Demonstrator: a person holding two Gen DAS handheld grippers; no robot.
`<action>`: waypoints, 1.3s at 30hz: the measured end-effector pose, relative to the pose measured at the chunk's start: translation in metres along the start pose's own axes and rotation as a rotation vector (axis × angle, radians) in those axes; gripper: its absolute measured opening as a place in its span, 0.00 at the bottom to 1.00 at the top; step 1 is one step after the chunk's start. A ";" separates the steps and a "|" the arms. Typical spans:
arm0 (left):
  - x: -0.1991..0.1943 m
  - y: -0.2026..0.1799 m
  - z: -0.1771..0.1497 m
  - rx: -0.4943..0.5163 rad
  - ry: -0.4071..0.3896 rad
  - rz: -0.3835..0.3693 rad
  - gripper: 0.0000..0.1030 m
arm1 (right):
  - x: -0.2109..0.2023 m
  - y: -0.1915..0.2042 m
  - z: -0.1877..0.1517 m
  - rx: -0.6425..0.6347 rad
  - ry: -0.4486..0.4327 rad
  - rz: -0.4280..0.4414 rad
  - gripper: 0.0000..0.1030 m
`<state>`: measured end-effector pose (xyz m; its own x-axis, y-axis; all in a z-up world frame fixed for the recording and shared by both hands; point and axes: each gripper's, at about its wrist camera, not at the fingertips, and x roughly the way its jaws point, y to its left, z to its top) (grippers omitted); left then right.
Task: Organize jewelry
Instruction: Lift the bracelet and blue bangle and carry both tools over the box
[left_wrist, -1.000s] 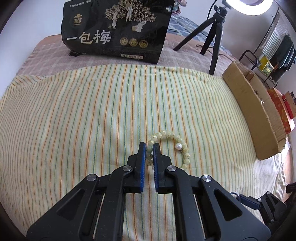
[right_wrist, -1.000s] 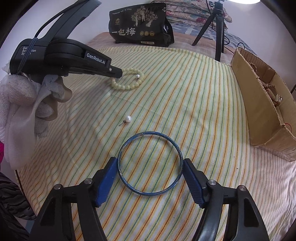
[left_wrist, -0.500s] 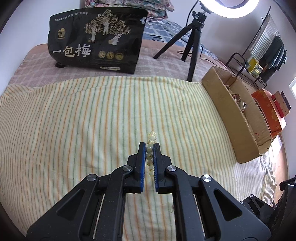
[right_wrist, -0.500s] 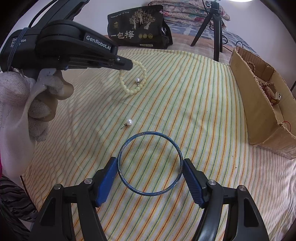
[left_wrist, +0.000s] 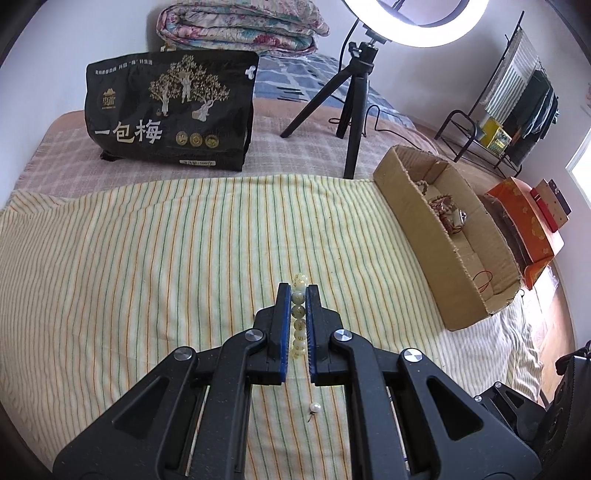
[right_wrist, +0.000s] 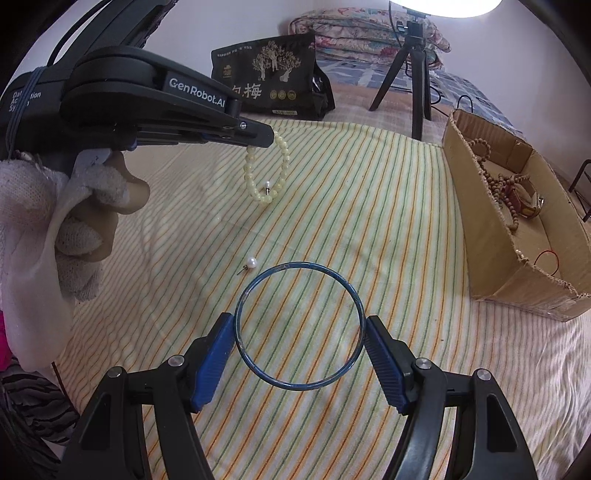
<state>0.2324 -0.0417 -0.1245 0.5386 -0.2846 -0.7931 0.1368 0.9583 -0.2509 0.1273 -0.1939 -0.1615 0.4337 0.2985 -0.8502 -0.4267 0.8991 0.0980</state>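
Black plastic and blue pads make up the left gripper (right_wrist: 271, 138), which a gloved hand (right_wrist: 70, 221) holds on the left side of the bed. It is clenched on a pale yellow bead bracelet (right_wrist: 264, 168), and the loop hangs free in the air above the striped cloth (right_wrist: 369, 203). From its own camera only a short row of beads shows between the pads. A small pearl piece (right_wrist: 267, 184) with a metal pin seems to hang inside the loop; I cannot tell if it is fixed to the bracelet or only caught on it. If it is only caught, a quick swing may shake it off onto the cloth.

Near the middle, a loose pearl stud (right_wrist: 251, 263) lies on the cloth, just beside the blue bangle (right_wrist: 299, 326). The bangle sits between the fingers of the right gripper (right_wrist: 299, 339), and both pads appear to touch its rim, so I judge it is grasping the bangle, but only lightly. The ring is thin and hard, so it may spring out sideways if the pads press unevenly.

On the right stands the cardboard box (right_wrist: 480, 229), with brown bead strings already inside. I think the bracelet should go there next. The near wall is rather high, so the hanging loop could catch on its edge if it is carried too low.
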 end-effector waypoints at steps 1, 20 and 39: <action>-0.002 -0.001 0.001 0.000 -0.004 -0.003 0.05 | -0.002 -0.001 0.001 0.001 -0.004 0.000 0.71; -0.045 -0.055 0.012 0.096 -0.113 -0.045 0.05 | -0.064 -0.060 0.029 0.117 -0.144 -0.069 0.71; -0.053 -0.124 0.021 0.177 -0.164 -0.134 0.05 | -0.086 -0.126 0.043 0.212 -0.189 -0.143 0.71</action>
<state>0.2040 -0.1444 -0.0399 0.6311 -0.4152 -0.6553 0.3516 0.9061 -0.2355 0.1777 -0.3192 -0.0781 0.6253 0.2008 -0.7541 -0.1843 0.9770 0.1073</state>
